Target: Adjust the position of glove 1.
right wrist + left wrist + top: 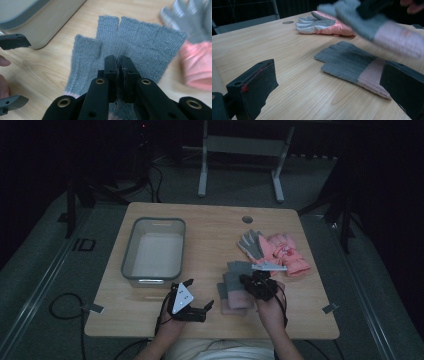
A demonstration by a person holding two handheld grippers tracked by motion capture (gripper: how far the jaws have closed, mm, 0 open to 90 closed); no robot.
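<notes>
While pinched just above its pink cuff between the fully closed jaws of the right gripper (pixel 260 285): grey-and-pink knitted fingerless glove (pixel 140 40), raised clear of the light wooden desk (pixel 210 230), fingers pointing away from the jaws.

Risks:
- Narrow bite on loose, stretchy knit, so liable to slip free under a quick swing and to land short of any container.
- Hanging fabric close above the matching second grey-and-pink knitted glove (pixel 352 65), which lies flat on the desk just below. Liable to brush or drag it.
- Risk of catching on a rim if carried low.

Left gripper (pixel 200 295): near the front edge of the desk, jaws wide apart, gripping nothing, pointed towards the flat glove. Possible collision if both hands converge there.

Containers: grey rectangular plastic bin (pixel 129 251) on the left half of the desk, well apart from the raised glove, with nothing visible inside.

Further right: pair of padded pink-and-grey winter gloves (pixel 287 252), stacked on the desk.
</notes>
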